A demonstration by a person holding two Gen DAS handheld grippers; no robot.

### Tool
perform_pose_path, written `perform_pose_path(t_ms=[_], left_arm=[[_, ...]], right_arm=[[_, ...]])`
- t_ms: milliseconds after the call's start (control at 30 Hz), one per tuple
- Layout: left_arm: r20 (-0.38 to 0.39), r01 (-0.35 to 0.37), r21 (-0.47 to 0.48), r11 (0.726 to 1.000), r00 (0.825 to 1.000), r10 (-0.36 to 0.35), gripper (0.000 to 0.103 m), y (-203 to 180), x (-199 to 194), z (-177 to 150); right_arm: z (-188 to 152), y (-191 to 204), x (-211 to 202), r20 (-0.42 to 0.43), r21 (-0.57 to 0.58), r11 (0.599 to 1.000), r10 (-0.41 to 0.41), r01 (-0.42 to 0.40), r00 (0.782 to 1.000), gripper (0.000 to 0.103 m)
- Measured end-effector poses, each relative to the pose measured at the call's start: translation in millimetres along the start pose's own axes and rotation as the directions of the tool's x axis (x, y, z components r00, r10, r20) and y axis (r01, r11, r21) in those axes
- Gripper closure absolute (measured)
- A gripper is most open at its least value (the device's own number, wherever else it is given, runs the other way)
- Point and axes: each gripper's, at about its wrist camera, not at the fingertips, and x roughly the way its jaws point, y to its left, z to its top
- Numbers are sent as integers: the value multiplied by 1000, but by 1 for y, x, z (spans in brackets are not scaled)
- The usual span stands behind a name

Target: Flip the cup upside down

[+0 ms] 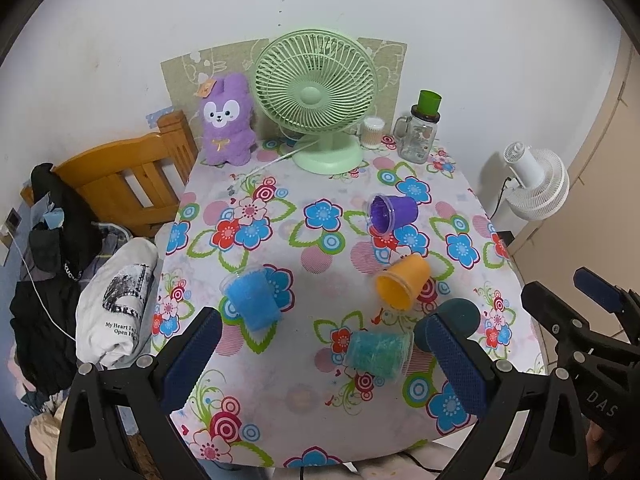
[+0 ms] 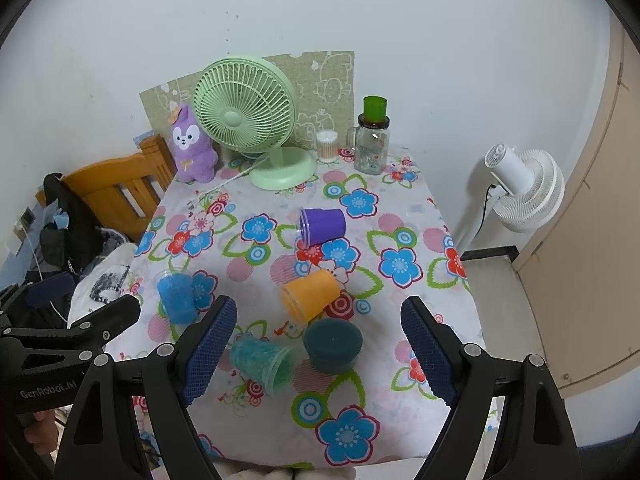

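Several plastic cups lie on the flowered tablecloth (image 1: 304,392). A purple cup (image 1: 392,212) (image 2: 322,226), an orange cup (image 1: 402,282) (image 2: 310,294) and a teal cup (image 1: 378,354) (image 2: 262,362) lie on their sides. A blue cup (image 1: 252,300) (image 2: 176,296) stands tilted at the left. A dark teal cup (image 2: 332,344) (image 1: 456,316) stands upside down near the front. My left gripper (image 1: 324,364) is open and empty above the front edge. My right gripper (image 2: 316,360) is open and empty, with the teal and dark teal cups between its fingers in view.
A green desk fan (image 1: 318,100), a purple plush rabbit (image 1: 226,120), a cotton swab jar (image 1: 372,132) and a glass jar with a green cup on top (image 1: 420,132) stand at the back. A wooden bed frame (image 1: 132,184) with clothes is left, a white fan (image 1: 536,184) right.
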Motion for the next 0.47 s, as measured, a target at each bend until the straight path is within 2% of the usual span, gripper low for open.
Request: perform_pose_path(t_ms=[467], left_arm=[[-22, 12, -4, 1000, 1000, -12, 0, -1, 6, 1]], right_arm=[[-4, 0, 8, -29, 7, 1000, 8, -8, 1000, 17]])
